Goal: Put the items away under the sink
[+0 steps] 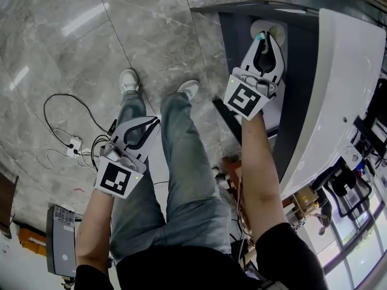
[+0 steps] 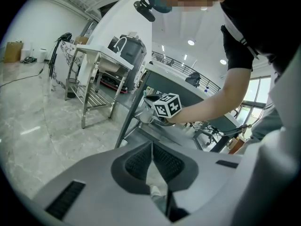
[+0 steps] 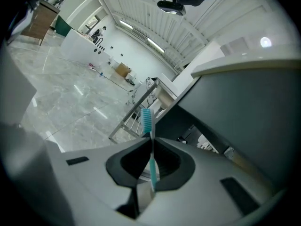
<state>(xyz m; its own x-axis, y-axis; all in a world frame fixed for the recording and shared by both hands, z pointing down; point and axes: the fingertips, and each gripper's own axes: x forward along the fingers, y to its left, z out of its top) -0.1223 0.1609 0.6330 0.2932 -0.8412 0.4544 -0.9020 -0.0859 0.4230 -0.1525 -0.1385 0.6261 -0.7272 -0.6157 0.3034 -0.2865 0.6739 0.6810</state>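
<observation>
My right gripper (image 1: 266,38) reaches into the dark cabinet (image 1: 239,38) under the white sink counter (image 1: 344,89). It is shut on a teal toothbrush (image 3: 150,140), which stands upright between the jaws with its bristle head above the tips. In the head view only a teal bit of the toothbrush (image 1: 261,37) shows. Behind the jaws sits a pale round object (image 1: 275,30) inside the cabinet. My left gripper (image 1: 154,122) hangs low beside the person's left leg, shut with nothing in it (image 2: 153,147). The left gripper view shows the right gripper's marker cube (image 2: 168,105) at the cabinet.
The cabinet's top edge (image 1: 254,6) juts out over the grey stone floor. Cables and a power strip (image 1: 72,145) lie on the floor at left, with a grey box (image 1: 60,246) nearer me. A metal rack (image 2: 94,88) stands left of the cabinet. Chairs (image 1: 344,189) stand at right.
</observation>
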